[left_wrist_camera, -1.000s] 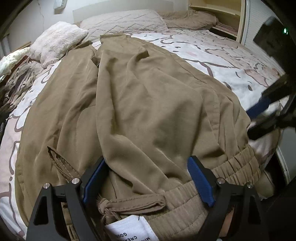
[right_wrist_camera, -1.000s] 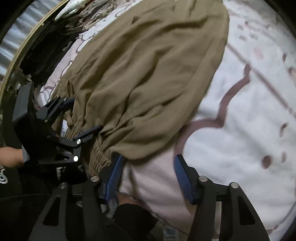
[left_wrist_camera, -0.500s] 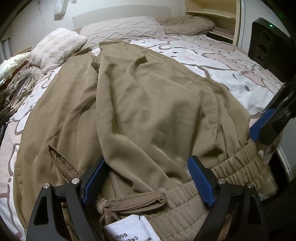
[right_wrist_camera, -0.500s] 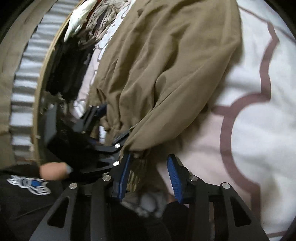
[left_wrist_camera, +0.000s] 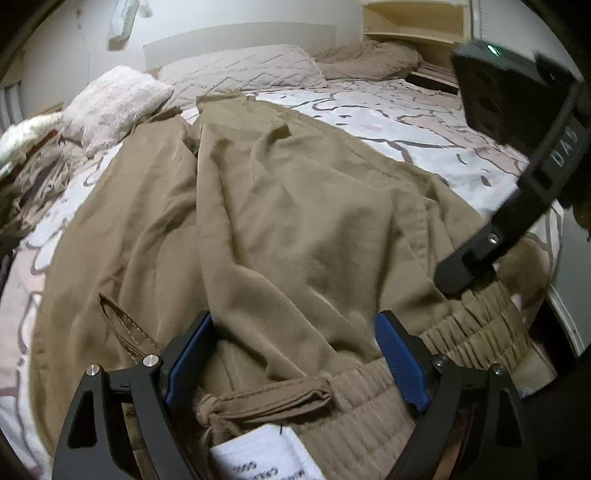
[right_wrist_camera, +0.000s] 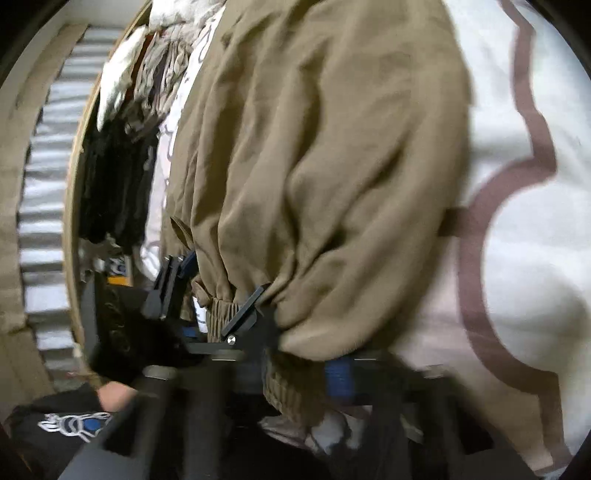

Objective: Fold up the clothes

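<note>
Tan trousers (left_wrist_camera: 280, 221) lie spread on the bed, legs running toward the pillows, elastic waistband (left_wrist_camera: 369, 413) at the near edge with a tied drawstring and a white label. My left gripper (left_wrist_camera: 295, 354) is open, its blue pads either side of the waistband's middle. My right gripper (right_wrist_camera: 306, 369) is at the waistband's right corner (right_wrist_camera: 291, 387); the cloth sits between its fingers, but the view is blurred and I cannot tell how far they have closed. The right gripper also shows in the left wrist view (left_wrist_camera: 476, 254), at the waistband's right end.
The bed has a white sheet with a maroon line pattern (left_wrist_camera: 424, 122). Pillows (left_wrist_camera: 240, 70) and a fluffy cushion (left_wrist_camera: 110, 99) lie at the head. A pile of other clothes (left_wrist_camera: 33, 173) lies at the left edge. A wooden shelf (left_wrist_camera: 413, 22) stands at the back right.
My right gripper has swung in onto the waistband's right corner and its fingers have narrowed around the cloth. My left gripper has stayed open over the waistband's middle.
</note>
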Tool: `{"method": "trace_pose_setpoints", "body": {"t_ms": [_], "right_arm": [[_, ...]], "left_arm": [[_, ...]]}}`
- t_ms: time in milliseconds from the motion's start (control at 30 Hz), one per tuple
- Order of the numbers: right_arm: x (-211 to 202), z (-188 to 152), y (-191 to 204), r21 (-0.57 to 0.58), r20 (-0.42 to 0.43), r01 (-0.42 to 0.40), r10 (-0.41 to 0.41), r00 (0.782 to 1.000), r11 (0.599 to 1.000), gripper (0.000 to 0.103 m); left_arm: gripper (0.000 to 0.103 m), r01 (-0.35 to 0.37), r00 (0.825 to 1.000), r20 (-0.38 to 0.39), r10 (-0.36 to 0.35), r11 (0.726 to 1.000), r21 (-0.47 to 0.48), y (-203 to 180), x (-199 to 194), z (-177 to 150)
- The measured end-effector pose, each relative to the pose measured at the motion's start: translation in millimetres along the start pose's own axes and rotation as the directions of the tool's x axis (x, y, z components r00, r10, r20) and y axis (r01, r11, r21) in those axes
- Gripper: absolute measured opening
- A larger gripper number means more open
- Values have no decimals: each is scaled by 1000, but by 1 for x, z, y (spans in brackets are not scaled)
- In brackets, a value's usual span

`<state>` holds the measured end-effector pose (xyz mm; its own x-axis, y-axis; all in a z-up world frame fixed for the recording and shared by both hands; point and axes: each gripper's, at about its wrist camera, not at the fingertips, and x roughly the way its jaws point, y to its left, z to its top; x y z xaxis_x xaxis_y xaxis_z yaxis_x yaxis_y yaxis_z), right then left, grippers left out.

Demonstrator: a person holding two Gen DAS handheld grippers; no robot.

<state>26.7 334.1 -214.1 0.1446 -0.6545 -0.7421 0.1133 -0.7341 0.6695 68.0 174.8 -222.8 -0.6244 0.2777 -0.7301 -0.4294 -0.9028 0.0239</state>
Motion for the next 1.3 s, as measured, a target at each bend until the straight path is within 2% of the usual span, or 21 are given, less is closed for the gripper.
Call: {"method": "trace_pose_setpoints", "body": {"t_ms": [100,200,300,367,433,733,767,800,833,900,967,1033,1067,1133,1167,1267,1300], "right_arm": [[-11,-2,17,7,17,20,-21,1000,1000,12],[-20,2,29,41,33,21,-23,999,999,12],[-22,6,29,134,34,4,-9,999,991,12],[-22,6,27,203,38,-18,11,999,979,12],[-22,5,28,251,46,-56,45,998,966,12],[-28,3,39,316,83,-140,119,989,939,12],[-27,4,42,312,83,-139,119,989,940,12],[-27,4,44,308,84,-135,115,990,942,12],[-27,4,44,304,85,-132,111,990,943,12],[-26,6,46,292,81,-119,100,992,949,12],[-25,7,47,272,77,-103,85,993,957,12],[-30,10,52,230,90,-60,40,995,971,12],[-35,10,52,221,105,-36,13,994,975,12],[-52,18,45,243,173,-41,-1,985,969,13],[-60,23,42,255,208,-46,-8,978,966,18],[-90,41,30,293,315,-38,-59,947,955,92],[-100,53,23,290,350,-18,-89,933,957,92]], "left_arm": [[87,40,997,63,-41,999,13,-6,-30,5],[87,80,986,143,-83,996,31,-17,-60,12],[87,111,974,191,-121,992,65,-35,-78,18],[87,121,972,188,-137,988,95,-46,-80,19],[87,102,977,177,-119,990,99,-48,-76,19],[87,18,991,126,-34,992,121,-57,-60,19],[69,12,992,119,-27,992,122,-57,-58,19],[48,18,994,110,-31,993,117,-54,-57,20],[46,27,995,96,-38,994,111,-51,-55,20],[24,46,996,71,-53,995,94,-45,-53,21],[17,72,996,56,-75,996,56,-34,-54,23],[15,111,993,46,-112,994,13,-22,-57,27],[14,131,990,45,-130,991,-5,-18,-60,29],[14,182,982,51,-180,982,-42,-11,-66,34],[14,208,977,55,-205,977,-56,-9,-69,37],[14,274,961,62,-270,959,-65,-7,-75,40],[14,296,954,61,-292,953,-68,-7,-76,41]]}}
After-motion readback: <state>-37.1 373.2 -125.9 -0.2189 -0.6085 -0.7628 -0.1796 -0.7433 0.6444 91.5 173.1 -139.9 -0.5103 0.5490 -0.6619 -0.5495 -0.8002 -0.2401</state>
